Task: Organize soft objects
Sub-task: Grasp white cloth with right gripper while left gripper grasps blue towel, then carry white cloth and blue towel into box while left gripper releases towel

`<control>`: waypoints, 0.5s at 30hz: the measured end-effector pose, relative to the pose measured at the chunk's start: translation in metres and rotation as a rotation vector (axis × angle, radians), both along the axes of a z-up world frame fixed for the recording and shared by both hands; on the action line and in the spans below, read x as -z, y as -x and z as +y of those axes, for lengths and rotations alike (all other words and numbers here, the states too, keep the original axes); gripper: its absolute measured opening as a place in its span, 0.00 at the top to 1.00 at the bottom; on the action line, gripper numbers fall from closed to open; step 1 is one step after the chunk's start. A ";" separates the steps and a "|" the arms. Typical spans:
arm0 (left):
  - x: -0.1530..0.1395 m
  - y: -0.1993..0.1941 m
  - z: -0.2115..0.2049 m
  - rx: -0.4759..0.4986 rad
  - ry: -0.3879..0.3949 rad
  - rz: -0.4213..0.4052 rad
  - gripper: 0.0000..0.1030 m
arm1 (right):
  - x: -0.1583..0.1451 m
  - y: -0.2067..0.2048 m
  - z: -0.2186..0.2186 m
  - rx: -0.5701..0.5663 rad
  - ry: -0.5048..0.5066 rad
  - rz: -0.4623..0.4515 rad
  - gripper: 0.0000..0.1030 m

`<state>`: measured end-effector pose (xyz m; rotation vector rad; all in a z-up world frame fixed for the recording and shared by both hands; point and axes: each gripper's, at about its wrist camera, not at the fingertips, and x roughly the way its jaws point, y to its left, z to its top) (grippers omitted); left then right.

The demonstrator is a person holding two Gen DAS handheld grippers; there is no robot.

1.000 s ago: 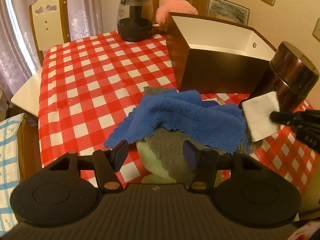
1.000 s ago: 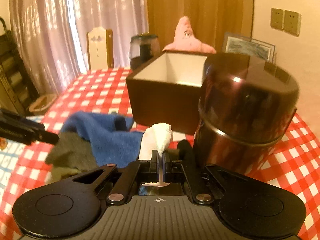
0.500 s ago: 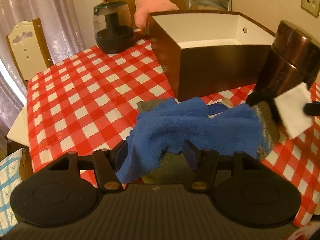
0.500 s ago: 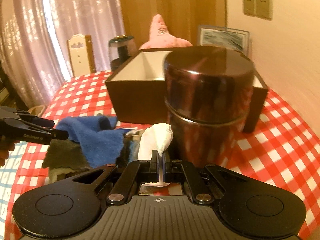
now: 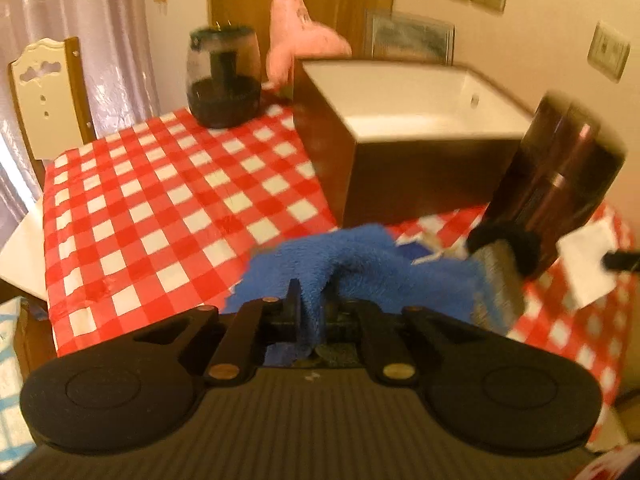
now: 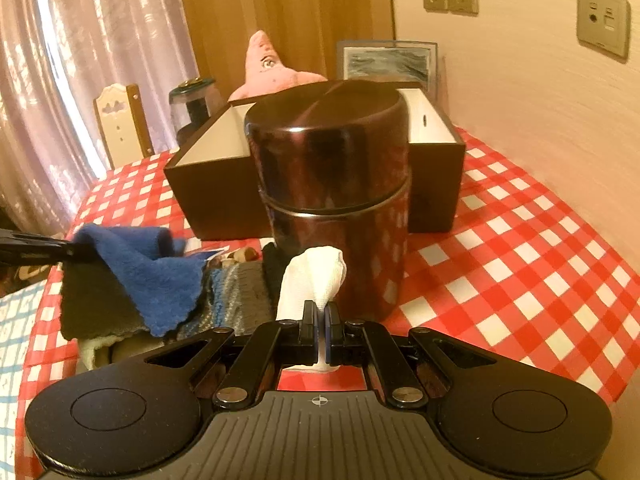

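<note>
- Blue towel [image 5: 360, 264]: fluffy, on the red-and-white checked tablecloth [image 5: 160, 200], draped over a pile of other soft items in front of the dark box [image 5: 400, 184].
- Left gripper [image 5: 310, 308]: jaws pressed together on a fold of the blue towel; fabric bunches up between the pads and hangs out below them.
- From the right wrist view, that towel edge is pulled up and toward the picture's left, with the left gripper's black tip on it.
- Right gripper [image 6: 320, 320]: jaws pinched on a white cloth [image 6: 312, 280]; the cloth sticks up above the fingers and a bit shows below them.
- White cloth sits just in front of the dark brown lidded canister [image 6: 332, 200], off the table.
- Pile under the towel: grey cloth [image 6: 96, 304], striped knit piece [image 6: 236, 296], something black [image 6: 276, 264] next to the canister base. Can't tell exact items.
- Dark box: open top, white inside, directly behind the canister.
- Pink plush toy [image 6: 268, 68] behind the box, near the wall.
- Dark glass jar [image 5: 224, 80] on the far table edge; chair back [image 5: 44, 92] beyond the table.
- Left wrist view is motion-blurred.
</note>
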<state>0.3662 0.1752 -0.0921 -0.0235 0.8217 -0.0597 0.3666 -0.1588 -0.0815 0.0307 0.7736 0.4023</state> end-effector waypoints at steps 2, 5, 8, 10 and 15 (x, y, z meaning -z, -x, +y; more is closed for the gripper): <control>-0.015 0.010 0.002 -0.020 0.042 -0.033 0.94 | -0.004 0.002 -0.004 0.007 -0.007 -0.006 0.97; -0.041 0.028 0.003 -0.046 0.069 -0.095 0.94 | -0.011 0.003 -0.012 0.012 -0.018 -0.018 0.97; -0.069 0.042 0.004 -0.074 0.089 -0.157 0.94 | -0.018 0.004 -0.021 0.017 -0.029 -0.031 0.97; -0.085 0.050 0.005 -0.096 0.093 -0.195 0.94 | -0.023 0.005 -0.027 0.021 -0.035 -0.038 0.97; -0.116 0.061 0.008 -0.144 0.105 -0.264 0.94 | -0.035 0.002 -0.048 0.042 -0.048 -0.058 0.97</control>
